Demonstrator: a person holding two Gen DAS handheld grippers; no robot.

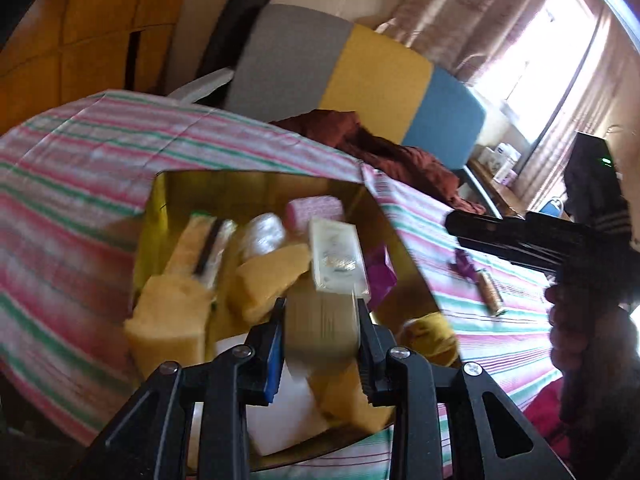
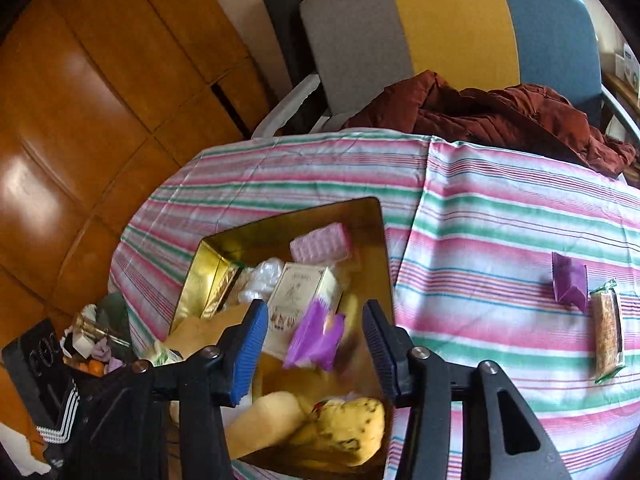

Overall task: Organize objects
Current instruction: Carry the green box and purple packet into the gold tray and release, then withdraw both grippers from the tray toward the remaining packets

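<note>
A gold tin [image 2: 376, 232] sits on the striped tablecloth [image 2: 480, 220], holding yellow cakes [image 2: 340, 428], a pink packet [image 2: 320, 242], a cream box [image 2: 300, 300] and a white wrapped item. My right gripper [image 2: 316, 308] hangs over the tin with its jaws apart. A blurred purple packet [image 2: 316, 338] is between them, clear of both pads. My left gripper [image 1: 320, 308] is over the same tin [image 1: 404, 240]. A smeared tan packet [image 1: 320, 328] fills its narrow gap and looks loose. Another purple packet [image 2: 568, 280] and a biscuit bar [image 2: 608, 336] lie on the cloth to the right.
A chair [image 2: 440, 20] with a grey, yellow and blue back stands behind the table, a rust jacket [image 2: 500, 116] heaped on it. A wooden floor lies to the left, with a bag of small items [image 2: 96, 344] beside the table. A hand and striped sleeve [image 1: 612, 224] hold the other gripper.
</note>
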